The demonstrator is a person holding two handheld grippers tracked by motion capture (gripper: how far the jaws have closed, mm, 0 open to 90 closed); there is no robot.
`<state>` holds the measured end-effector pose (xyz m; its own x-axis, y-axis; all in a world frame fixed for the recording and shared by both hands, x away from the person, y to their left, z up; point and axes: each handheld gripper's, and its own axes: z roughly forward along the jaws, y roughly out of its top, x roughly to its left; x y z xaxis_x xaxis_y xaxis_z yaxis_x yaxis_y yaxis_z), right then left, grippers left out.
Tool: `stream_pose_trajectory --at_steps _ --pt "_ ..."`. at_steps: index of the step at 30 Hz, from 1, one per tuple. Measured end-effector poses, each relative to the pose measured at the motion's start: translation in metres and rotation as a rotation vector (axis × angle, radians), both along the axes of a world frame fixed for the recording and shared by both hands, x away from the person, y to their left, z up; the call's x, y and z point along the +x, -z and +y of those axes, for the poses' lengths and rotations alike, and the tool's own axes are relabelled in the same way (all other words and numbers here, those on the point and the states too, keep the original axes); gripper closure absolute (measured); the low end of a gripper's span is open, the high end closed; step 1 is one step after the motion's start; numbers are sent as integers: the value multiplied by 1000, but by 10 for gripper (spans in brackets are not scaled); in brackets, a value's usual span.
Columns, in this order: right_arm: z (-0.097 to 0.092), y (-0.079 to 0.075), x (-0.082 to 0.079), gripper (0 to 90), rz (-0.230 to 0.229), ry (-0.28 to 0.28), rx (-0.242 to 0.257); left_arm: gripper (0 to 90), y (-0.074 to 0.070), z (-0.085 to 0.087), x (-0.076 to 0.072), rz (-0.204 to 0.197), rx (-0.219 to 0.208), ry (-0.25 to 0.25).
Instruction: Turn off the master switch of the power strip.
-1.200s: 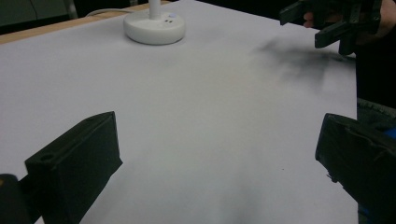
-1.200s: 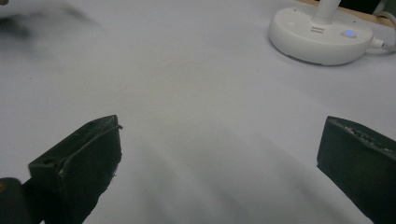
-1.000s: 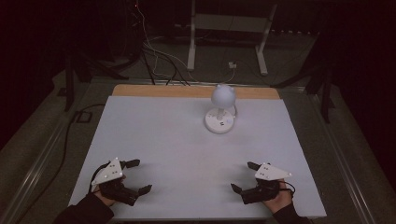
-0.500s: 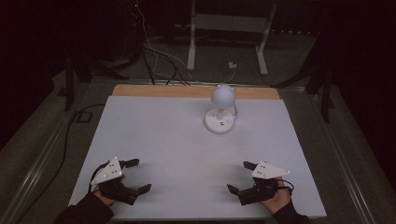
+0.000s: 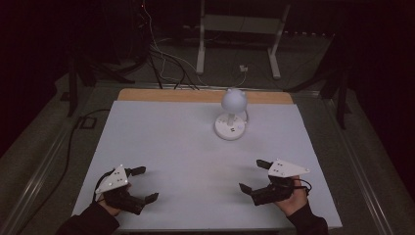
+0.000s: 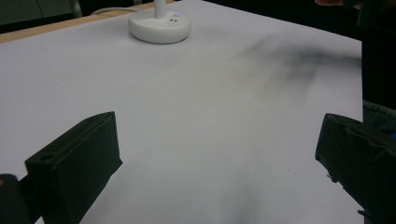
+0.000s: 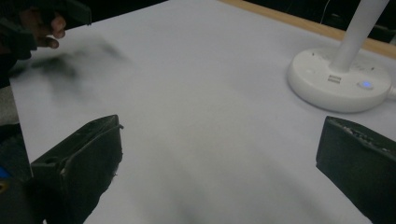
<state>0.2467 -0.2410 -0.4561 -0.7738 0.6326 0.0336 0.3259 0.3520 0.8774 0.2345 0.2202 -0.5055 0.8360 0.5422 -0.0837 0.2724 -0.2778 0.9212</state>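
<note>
Biggest risk here, I reckon, is the lamp (image 5: 232, 113) tipping. It's a round globe head on a thin stem over a flat disc base, so it looks top-heavy, and a jaw bumping the globe or stem from the side could rock it over. There's also a white cord running off behind the base toward the far edge, and snagging that could drag the whole thing.

Both grippers sit well short of the lamp, down at the near edge of the white surface (image 5: 171, 147). The left gripper (image 5: 142, 184) is near-left of it, and the right gripper (image 5: 255, 176) is near-right of it, a bit closer. Both have their jaws wide apart, holding nothing.

The lamp itself is all white and stands upright toward the far side of the surface, slightly right of centre. The base has a small blue light and a couple of dark marks, maybe buttons or ports, hard to tell in this dim lighting.
</note>
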Motion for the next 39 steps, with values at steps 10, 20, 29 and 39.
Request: stream_pose_trajectory --at_steps 10,20,29,39 --pt "3 -16 13 4 -25 7 19 4 0 0 0 2 -2 0" --pt "2 -28 29 3 -43 37 15 4 0 0 0 0 -2 -1" --pt "3 -38 45 3 -47 62 20 4 0 0 0 2 -1 -3" --pt "6 -48 64 3 -54 86 28 5 -1 0 0 2 -4 -4"
